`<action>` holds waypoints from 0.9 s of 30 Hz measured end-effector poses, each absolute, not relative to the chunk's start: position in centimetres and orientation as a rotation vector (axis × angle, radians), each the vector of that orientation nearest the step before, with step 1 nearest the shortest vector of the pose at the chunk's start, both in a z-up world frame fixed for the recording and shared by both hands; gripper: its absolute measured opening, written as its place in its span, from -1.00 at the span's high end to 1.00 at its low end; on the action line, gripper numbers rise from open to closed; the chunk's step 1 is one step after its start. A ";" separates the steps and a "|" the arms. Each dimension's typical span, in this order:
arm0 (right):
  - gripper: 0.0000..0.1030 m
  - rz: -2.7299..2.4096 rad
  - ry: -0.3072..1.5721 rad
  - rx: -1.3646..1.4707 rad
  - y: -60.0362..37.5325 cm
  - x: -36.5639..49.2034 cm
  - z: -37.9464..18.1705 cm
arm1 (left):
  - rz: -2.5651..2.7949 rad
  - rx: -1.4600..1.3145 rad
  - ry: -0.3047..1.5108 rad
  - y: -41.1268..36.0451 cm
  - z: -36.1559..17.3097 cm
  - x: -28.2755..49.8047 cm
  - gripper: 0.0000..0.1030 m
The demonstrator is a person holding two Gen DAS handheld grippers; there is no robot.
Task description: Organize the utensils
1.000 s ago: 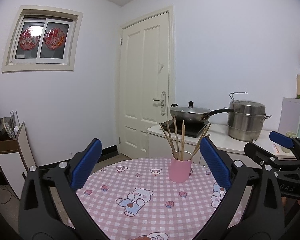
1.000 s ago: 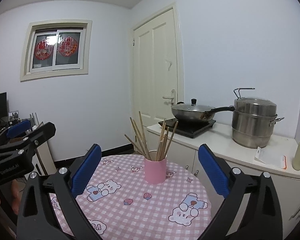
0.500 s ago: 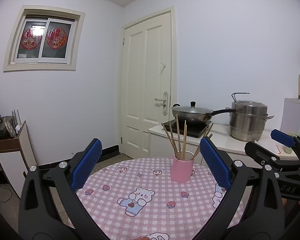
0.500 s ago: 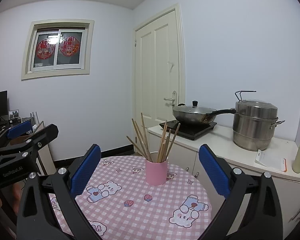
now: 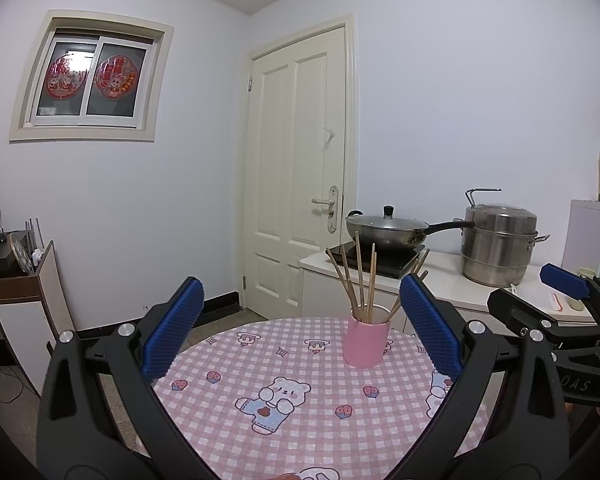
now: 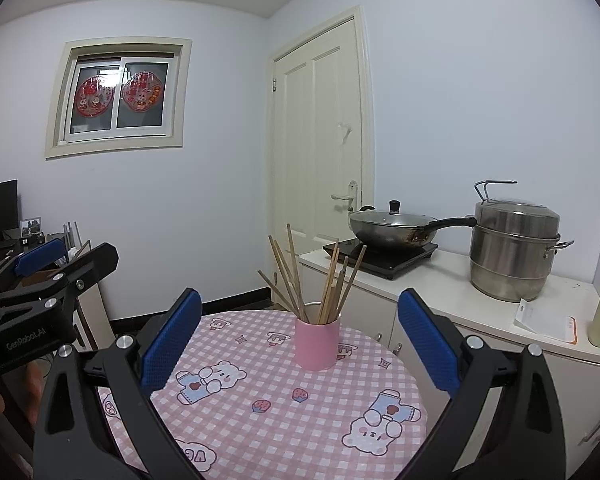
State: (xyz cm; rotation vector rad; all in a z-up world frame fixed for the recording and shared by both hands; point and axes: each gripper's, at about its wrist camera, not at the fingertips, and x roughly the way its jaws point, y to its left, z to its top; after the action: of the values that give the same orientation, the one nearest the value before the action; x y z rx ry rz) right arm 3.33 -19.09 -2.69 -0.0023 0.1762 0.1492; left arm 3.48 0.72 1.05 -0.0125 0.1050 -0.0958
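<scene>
My worry is tipping the pink cup (image 5: 366,343): the chopsticks (image 5: 360,280) in it splay out loosely, so a careless reach from either side could snag one and topple it across the checked surface (image 5: 284,412). My left gripper (image 5: 300,334) is spread wide and empty, the cup ahead and slightly right of its centre. My right gripper (image 6: 299,338) gapes empty too, the cup ahead between its fingers.
</scene>
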 end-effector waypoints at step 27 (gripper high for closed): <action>-0.84 0.161 0.180 -0.007 -18.9 3.1 -2.6 | -0.080 0.012 0.088 0.3 1.3 2.9 -0.87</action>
State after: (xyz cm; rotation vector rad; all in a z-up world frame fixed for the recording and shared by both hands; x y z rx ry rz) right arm 3.11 -18.88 -2.56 -0.0066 0.1802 0.1613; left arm 2.94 0.29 1.30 0.0121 0.0884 -0.0801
